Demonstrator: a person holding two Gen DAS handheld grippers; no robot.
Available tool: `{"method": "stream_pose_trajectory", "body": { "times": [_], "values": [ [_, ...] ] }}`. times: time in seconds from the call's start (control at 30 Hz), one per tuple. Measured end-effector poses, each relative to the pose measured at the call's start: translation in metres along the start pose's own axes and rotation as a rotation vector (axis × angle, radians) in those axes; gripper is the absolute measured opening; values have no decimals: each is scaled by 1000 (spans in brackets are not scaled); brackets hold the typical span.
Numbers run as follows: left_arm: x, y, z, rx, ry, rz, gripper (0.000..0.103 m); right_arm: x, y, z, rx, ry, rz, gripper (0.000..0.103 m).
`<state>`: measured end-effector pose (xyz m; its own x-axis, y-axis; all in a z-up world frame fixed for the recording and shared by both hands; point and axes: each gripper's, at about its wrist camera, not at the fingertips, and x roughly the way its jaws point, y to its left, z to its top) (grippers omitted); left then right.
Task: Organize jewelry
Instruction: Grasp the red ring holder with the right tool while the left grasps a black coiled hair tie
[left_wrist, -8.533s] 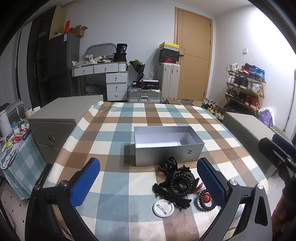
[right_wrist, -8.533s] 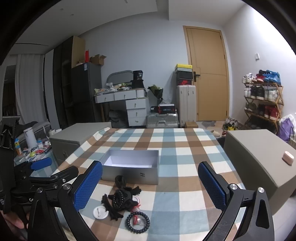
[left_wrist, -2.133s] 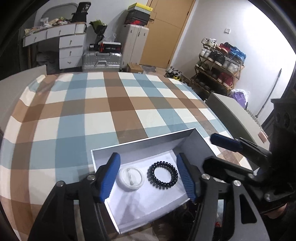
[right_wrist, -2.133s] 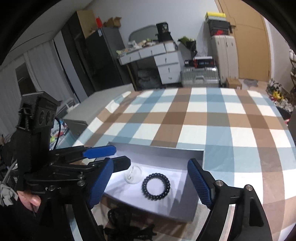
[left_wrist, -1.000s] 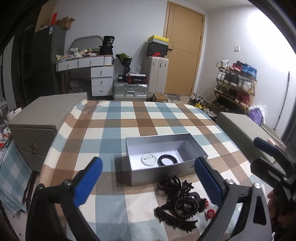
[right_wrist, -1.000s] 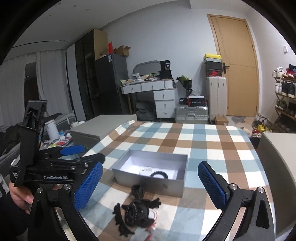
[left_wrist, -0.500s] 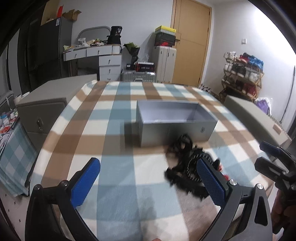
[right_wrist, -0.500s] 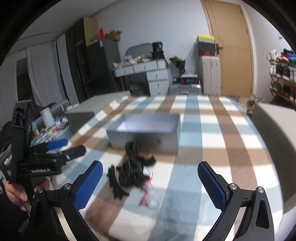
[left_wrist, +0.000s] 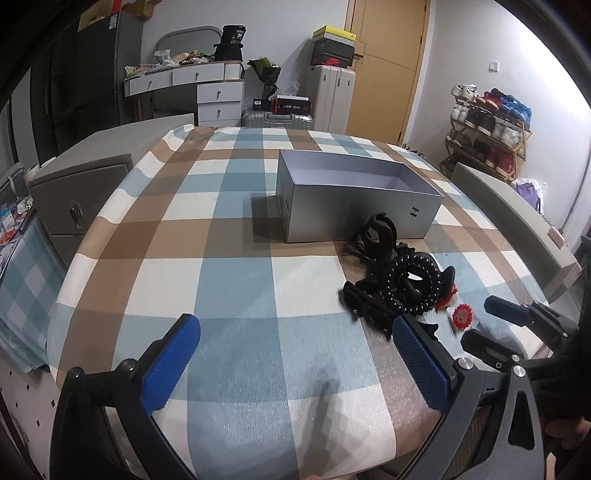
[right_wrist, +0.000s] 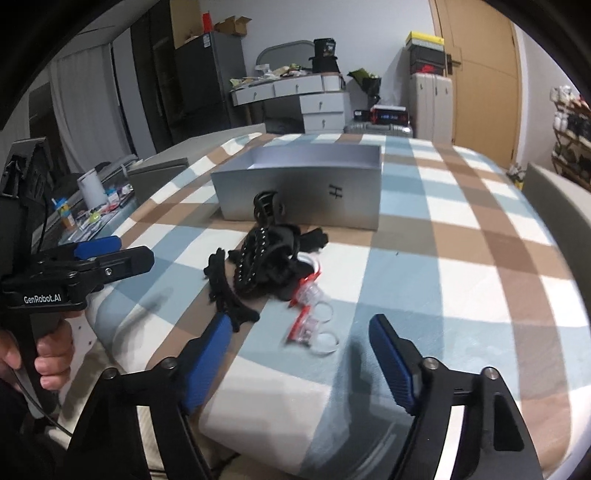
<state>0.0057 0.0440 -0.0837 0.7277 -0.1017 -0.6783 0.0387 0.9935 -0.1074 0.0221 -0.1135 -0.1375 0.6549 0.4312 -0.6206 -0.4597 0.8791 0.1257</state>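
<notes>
The silver box (left_wrist: 354, 206) is standing open on the checked tabletop (left_wrist: 229, 295), and from this low angle its inside is not showing, so I cannot tell what is lying in it now. Just in front of the box, a pile of black hair clips and coil bands (right_wrist: 266, 254) is still waiting outside, together with small red and clear pieces (right_wrist: 310, 317) beside it. So I judge that a good part of the sorting is still left.

The right tool (right_wrist: 301, 350) is hanging low over the near edge of the tabletop; its jaws have just been closing partway, with the clear pieces near the gap between them, but the pads are not pressing on anything. The left tool (left_wrist: 295, 354) is standing wide open and holding nothing, with the pile to its right.

The small pieces are blurred, so I cannot name them surely.
</notes>
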Motion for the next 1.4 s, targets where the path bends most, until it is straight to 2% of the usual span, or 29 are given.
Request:
{"method": "stream_pose_trajectory", "body": {
  "times": [0.2,0.33,0.4,0.47,0.87,1.07,1.23,1.4],
  "values": [
    [3,4,-3,-15,29,-8,102,7,2,-1,-5,16,-6,61],
    [5,4,-4,-10,39,-9,102,12,-1,-1,9,31,-8,39],
    [5,4,-4,-7,43,-9,102,12,-2,-2,8,27,-11,37],
    [5,3,-4,-5,46,-12,102,13,-2,-2,5,27,-22,30],
    [7,-8,1,30,58,-17,102,6,-7,-3,10,-12,-14,29],
    [7,-18,9,66,48,-49,102,-1,-10,-2,13,-39,-8,29],
    [13,-35,18,141,25,-93,102,-7,-17,-1,34,-56,-6,29],
    [28,-53,26,271,29,-140,102,-11,-22,0,45,-69,-5,29]
  ]
}}
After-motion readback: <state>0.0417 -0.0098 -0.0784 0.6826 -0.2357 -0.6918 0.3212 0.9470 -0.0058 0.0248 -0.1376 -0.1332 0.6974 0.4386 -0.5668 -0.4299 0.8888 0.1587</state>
